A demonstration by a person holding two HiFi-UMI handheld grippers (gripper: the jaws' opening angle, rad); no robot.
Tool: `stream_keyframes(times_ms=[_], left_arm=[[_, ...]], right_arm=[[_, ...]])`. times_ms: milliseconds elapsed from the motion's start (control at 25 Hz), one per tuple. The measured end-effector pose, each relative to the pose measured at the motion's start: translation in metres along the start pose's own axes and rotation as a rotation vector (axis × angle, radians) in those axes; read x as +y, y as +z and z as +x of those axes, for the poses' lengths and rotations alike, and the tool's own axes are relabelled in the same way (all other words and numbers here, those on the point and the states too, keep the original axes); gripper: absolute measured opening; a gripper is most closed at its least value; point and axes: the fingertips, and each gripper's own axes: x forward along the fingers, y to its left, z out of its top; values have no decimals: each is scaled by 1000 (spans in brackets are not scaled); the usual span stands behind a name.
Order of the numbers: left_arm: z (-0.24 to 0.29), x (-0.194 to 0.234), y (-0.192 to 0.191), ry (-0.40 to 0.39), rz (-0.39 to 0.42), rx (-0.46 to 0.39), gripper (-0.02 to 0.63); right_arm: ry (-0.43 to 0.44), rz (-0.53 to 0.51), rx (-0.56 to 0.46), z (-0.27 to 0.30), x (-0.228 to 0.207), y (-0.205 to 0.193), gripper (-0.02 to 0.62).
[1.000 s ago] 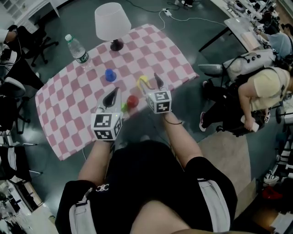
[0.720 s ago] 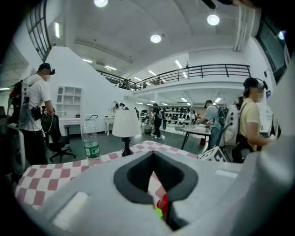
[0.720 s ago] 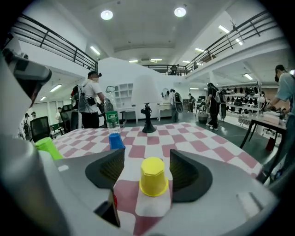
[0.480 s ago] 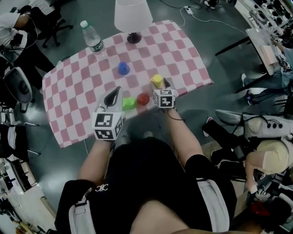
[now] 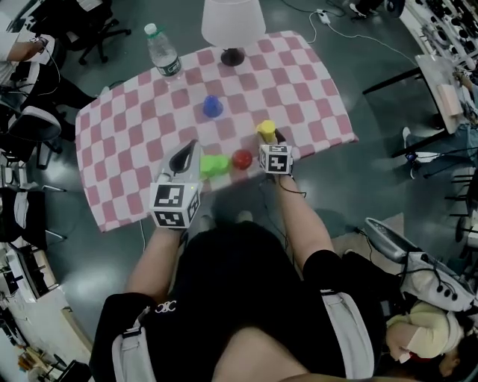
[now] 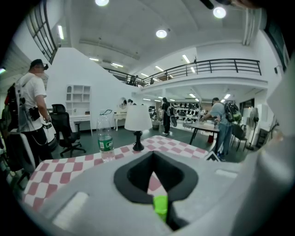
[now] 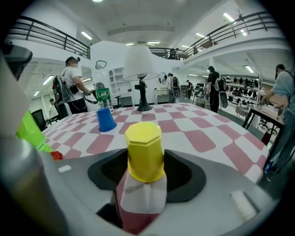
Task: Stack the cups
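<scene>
Four small cups sit on the checked tablecloth (image 5: 134, 142): blue (image 5: 213, 106) toward the back, yellow (image 5: 266, 130), red (image 5: 242, 159) and green (image 5: 215, 164) near the front edge. My right gripper (image 5: 270, 139) reaches round the upturned yellow cup (image 7: 144, 151). The cup stands between the jaws, which are closing with a gap still showing on each side. My left gripper (image 5: 185, 154) hovers just left of the green cup with its jaws together and empty. In the left gripper view a sliver of the green cup (image 6: 160, 206) shows below the jaw tips (image 6: 154, 154).
A white table lamp (image 5: 233, 22) and a water bottle (image 5: 165, 56) stand at the far edge of the table. Office chairs (image 5: 33, 123), desks and people surround it. The blue cup (image 7: 106, 120) stands ahead and to the left of the right gripper.
The right gripper has moved forward over the yellow cup, so the cup now sits between its jaws. The head view has swung, shifting the table. The left gripper has barely moved.
</scene>
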Motion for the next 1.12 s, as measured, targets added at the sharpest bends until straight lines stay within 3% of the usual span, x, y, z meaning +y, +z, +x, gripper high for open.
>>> stream_keyframes(times_ms=[200, 360, 760, 1120], left_arm=[[-5, 2, 0, 2, 0, 1, -3], [-5, 5, -2, 8, -4, -9, -3], [-17, 19, -3, 35, -22, -39, -3], [-34, 22, -17, 32, -35, -28, -3]], right_arm=[[5, -17, -34, -11, 2, 9, 244], [25, -92, -82, -29, 13, 29, 244], [158, -85, -196, -92, 59, 93, 242], [214, -150, -173, -123, 112, 78, 242]])
